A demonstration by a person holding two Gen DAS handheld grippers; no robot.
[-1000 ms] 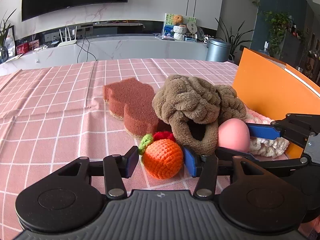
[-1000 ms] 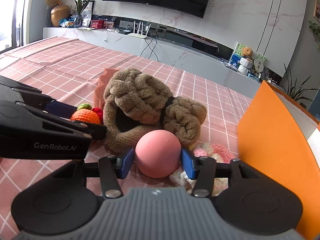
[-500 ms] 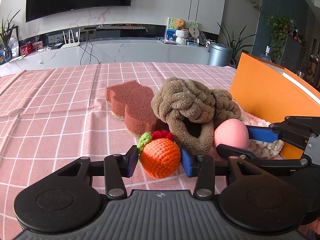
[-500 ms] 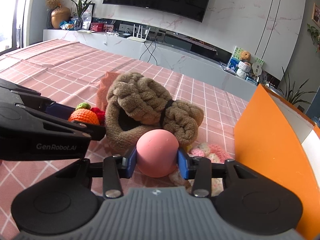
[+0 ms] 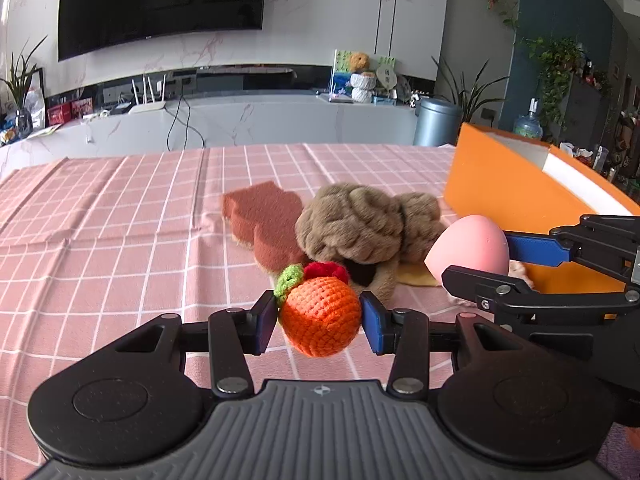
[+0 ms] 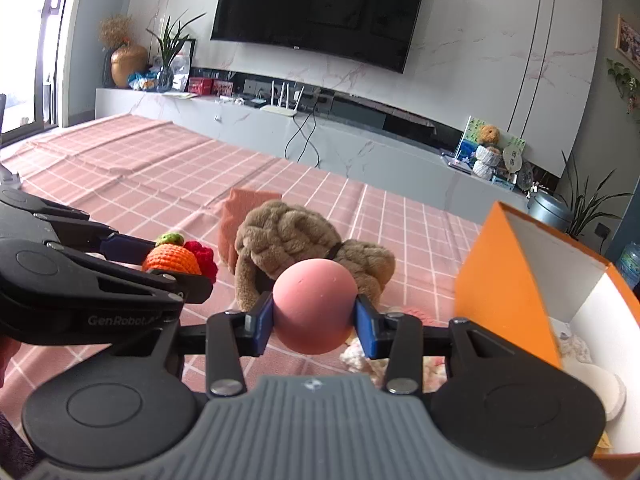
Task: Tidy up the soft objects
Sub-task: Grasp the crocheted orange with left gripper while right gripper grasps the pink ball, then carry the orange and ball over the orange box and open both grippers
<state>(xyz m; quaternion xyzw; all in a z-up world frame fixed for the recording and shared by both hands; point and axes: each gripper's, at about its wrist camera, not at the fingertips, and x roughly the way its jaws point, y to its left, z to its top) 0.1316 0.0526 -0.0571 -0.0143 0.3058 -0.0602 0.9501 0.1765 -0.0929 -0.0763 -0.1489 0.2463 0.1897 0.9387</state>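
Left tool [image 5: 319, 317]: I grip the orange crocheted fruit [image 5: 320, 314].
Right tool [image 6: 314, 318]: grips the pink foam egg [image 6: 315, 306] — orange cardboard box [image 6: 516, 276] at two o'clock, nearer this hand.

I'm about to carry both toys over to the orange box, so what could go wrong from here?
1. The pink egg-shaped sponge is smooth and rounded, and the right gripper pinches it only at its sides, so it may squirt out.
2. The crocheted orange hangs low in the left gripper and could slip.
3. The orange box has a tall near wall; either toy carried low might knock against it.
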